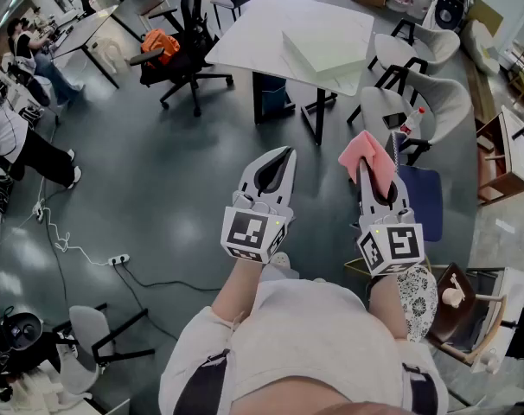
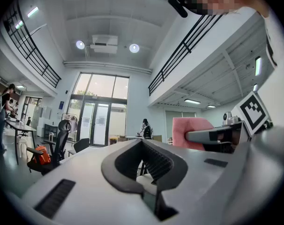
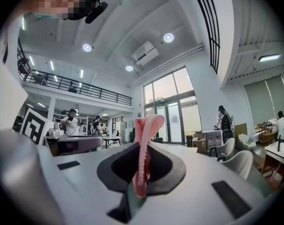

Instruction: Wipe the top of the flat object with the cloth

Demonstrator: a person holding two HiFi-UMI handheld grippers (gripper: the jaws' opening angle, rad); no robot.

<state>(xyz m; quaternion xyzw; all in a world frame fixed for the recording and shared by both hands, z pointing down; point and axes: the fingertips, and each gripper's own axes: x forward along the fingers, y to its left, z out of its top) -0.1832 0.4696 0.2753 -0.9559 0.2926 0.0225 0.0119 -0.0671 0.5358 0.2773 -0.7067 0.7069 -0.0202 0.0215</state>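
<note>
The flat object is a pale slab lying on the white table, far ahead of both grippers in the head view. My right gripper is held in the air, shut on a pink cloth. In the right gripper view the cloth stands up folded between the closed jaws of my right gripper. My left gripper is held beside it, shut with nothing in it. The left gripper view shows its own jaws closed, with the pink cloth off to the right.
A black office chair with an orange thing on it stands left of the table. White chairs stand to its right. A cable and power strip lie on the grey floor at left. People sit at desks at far left.
</note>
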